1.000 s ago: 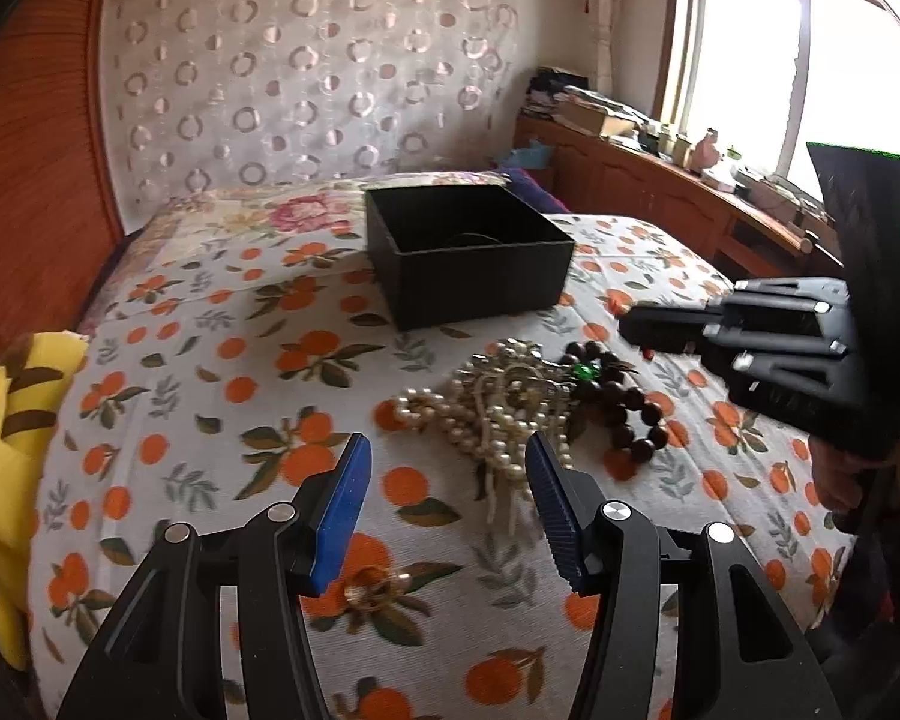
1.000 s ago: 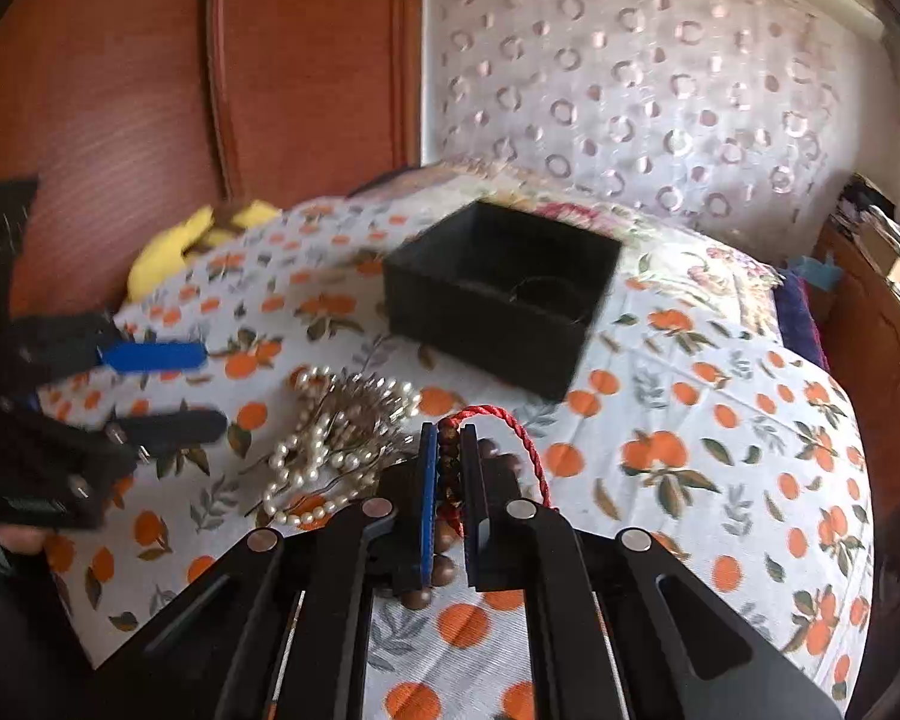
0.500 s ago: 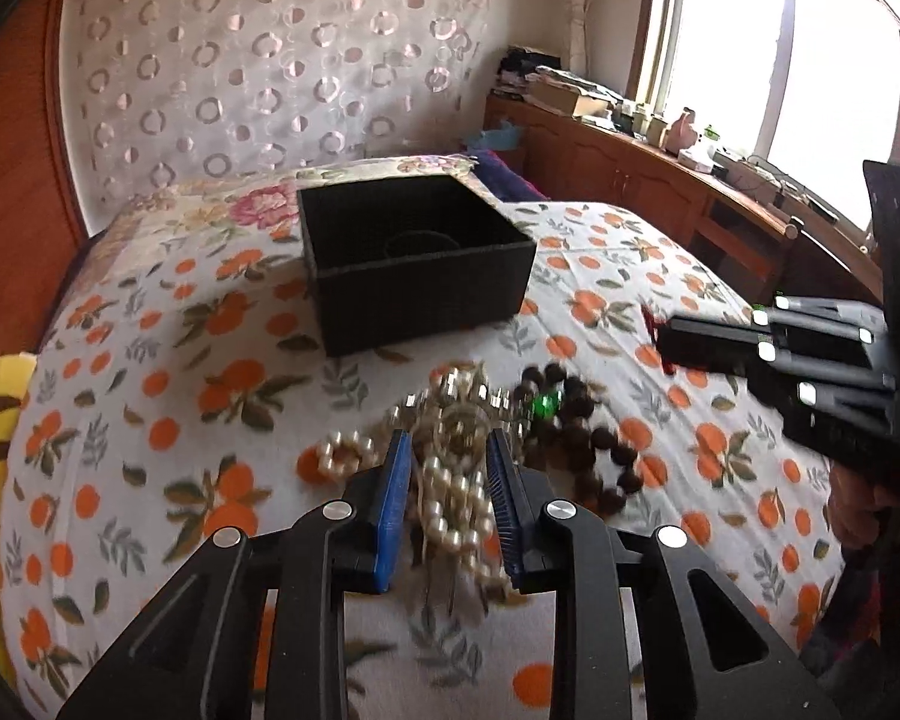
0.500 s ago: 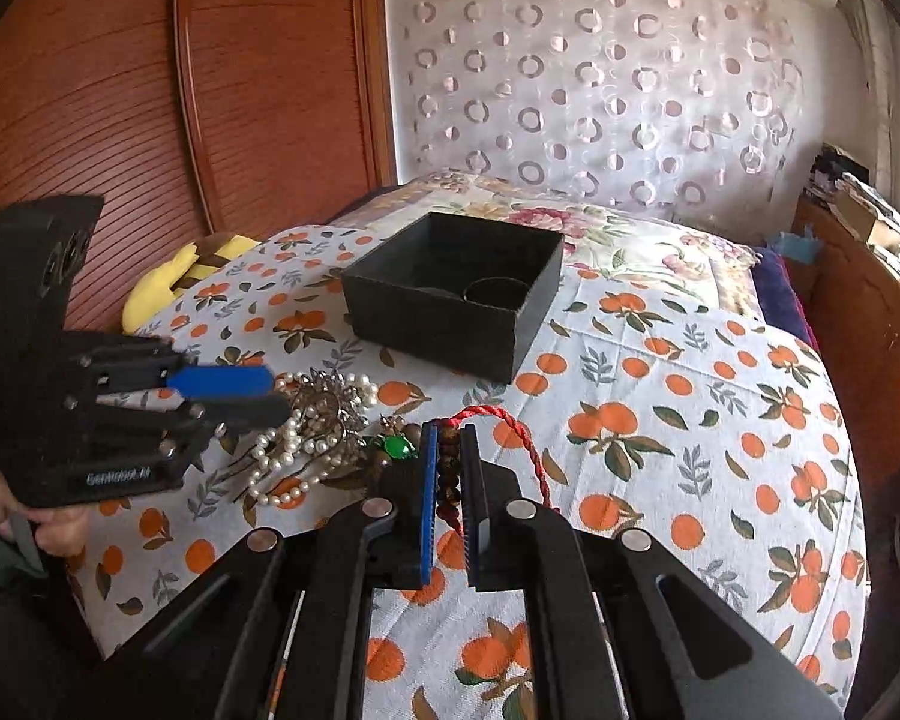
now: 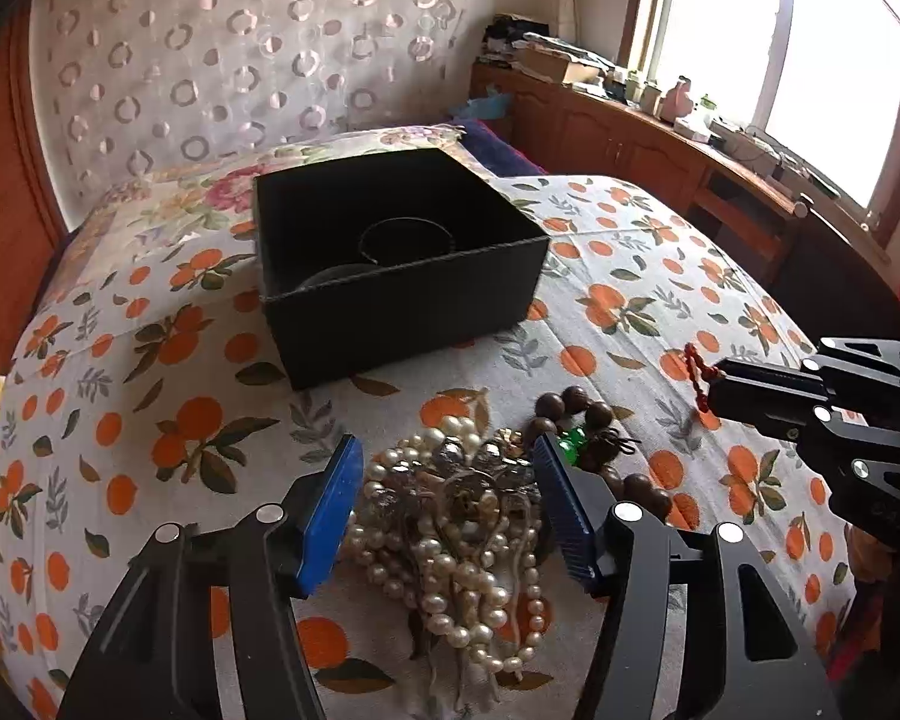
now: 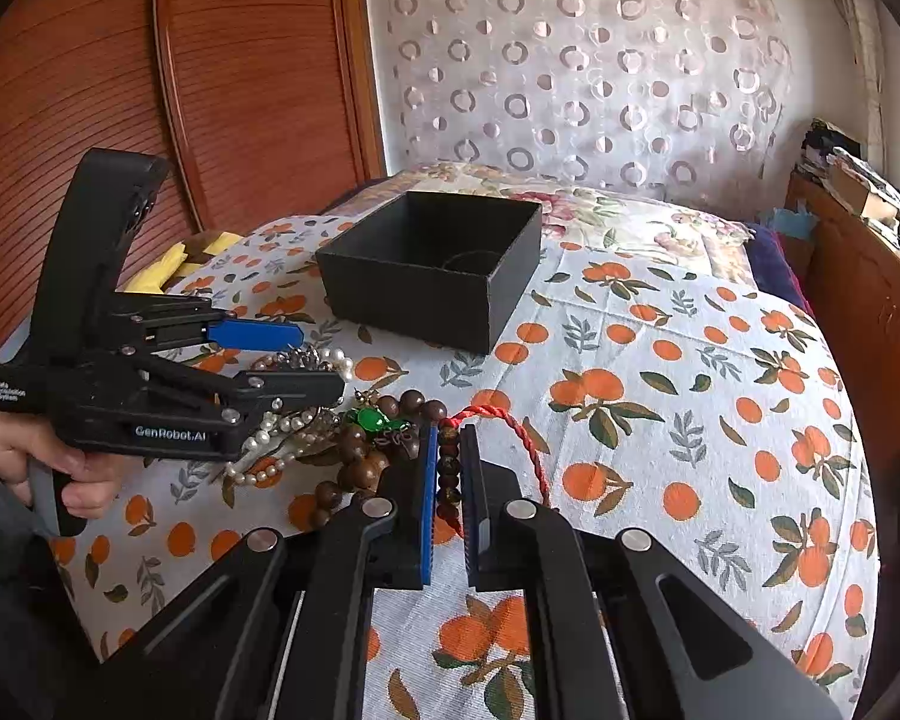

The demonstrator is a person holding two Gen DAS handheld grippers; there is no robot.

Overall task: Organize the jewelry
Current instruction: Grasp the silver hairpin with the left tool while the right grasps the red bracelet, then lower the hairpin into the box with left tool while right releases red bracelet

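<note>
A tangled pile of pearl necklaces [image 5: 450,516] lies on the orange-print bedspread, with a brown wooden bead bracelet [image 5: 576,414] to its right. My left gripper [image 5: 444,468] is open, its blue pads on either side of the pearl pile [image 6: 294,420]. My right gripper [image 6: 449,450] is shut on a string of small brown beads [image 6: 449,462] with a red cord [image 6: 510,426]; it also shows in the left wrist view [image 5: 714,384]. The black open box [image 5: 402,264] stands behind the pile, a thin bangle inside; it also shows in the right wrist view [image 6: 432,264].
A yellow plush toy [image 6: 168,264] lies at the bed's left edge by the wooden headboard [image 6: 150,120]. A wooden cabinet with clutter [image 5: 660,138] runs under the window on the right. The bedspread [image 6: 690,390] stretches right of the box.
My left gripper has moved forward over the pearl pile, its jaws narrowing then widening around it. My right gripper stays shut on the bead string, lifted slightly.
</note>
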